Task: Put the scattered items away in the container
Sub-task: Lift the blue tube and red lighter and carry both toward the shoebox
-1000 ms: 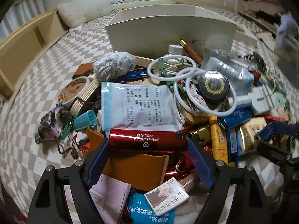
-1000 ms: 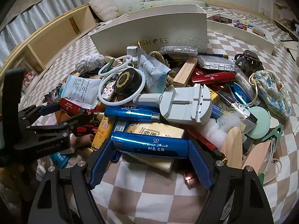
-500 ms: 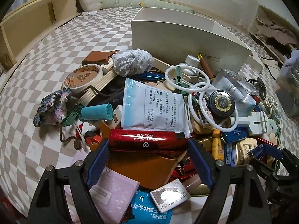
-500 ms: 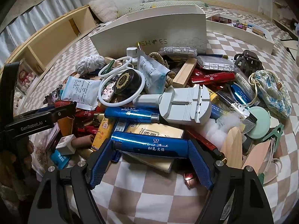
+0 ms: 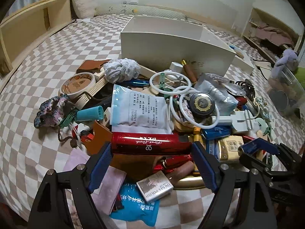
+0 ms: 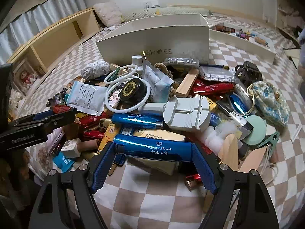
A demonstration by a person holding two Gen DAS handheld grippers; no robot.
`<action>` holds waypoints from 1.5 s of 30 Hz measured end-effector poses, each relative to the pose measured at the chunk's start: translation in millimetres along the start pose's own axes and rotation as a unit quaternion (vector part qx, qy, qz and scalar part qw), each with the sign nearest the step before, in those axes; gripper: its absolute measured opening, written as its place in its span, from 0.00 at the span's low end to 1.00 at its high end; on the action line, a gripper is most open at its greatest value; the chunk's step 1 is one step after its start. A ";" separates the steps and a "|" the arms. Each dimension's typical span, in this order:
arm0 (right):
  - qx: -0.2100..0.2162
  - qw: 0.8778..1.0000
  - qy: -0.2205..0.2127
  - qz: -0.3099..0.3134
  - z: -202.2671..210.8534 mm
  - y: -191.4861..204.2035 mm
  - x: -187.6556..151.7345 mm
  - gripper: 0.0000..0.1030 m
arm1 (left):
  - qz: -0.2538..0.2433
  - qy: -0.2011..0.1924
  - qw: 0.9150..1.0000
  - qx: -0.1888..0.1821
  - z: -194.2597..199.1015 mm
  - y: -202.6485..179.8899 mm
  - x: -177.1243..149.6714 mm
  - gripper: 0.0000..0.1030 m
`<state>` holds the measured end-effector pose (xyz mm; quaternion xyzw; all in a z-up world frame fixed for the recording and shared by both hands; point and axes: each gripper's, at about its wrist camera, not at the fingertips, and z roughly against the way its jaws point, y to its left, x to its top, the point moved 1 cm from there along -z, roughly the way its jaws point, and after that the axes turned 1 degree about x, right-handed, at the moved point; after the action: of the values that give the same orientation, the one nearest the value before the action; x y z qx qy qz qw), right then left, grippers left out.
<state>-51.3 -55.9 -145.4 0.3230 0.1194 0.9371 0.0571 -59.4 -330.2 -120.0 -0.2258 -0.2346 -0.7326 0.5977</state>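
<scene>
Your left gripper [image 5: 151,151] clamps the red tube [image 5: 150,144], your right gripper [image 6: 152,152] the blue tube [image 6: 152,146]; both end-held tubes may slip before the white box [image 6: 152,43].

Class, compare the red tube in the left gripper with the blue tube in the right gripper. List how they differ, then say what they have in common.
1. Colour: the red tube is shiny red; the blue tube is shiny blue.
2. Holder: the red tube sits in the left gripper; the blue tube sits in the right gripper.
3. Lettering: it reads upside down on the red tube, upright on the blue tube.

Shared: both are slim metallic tubes held crosswise, end to end between the fingers, in front of the white box.
</scene>
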 end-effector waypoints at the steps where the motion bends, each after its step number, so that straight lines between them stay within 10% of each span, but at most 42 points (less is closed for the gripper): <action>1: -0.003 1.000 -0.001 0.003 1.0 1.5 -0.3 0.79 | -0.002 -0.002 1.000 0.000 1.2 -0.8 0.0 0.81; 26: -0.022 0.996 -0.073 0.039 62.6 25.7 20.8 0.79 | -0.007 -0.049 0.998 -0.028 68.9 -12.7 -4.7 0.81; 45: -0.034 0.982 -0.175 0.062 149.2 46.3 81.9 0.79 | 0.001 -0.152 0.986 -0.068 156.3 -13.8 65.2 0.81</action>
<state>-24.6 -57.7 29.0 0.4865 0.0553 0.8714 0.0301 -77.0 -282.0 42.0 -0.3751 -0.2718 -0.7034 0.5391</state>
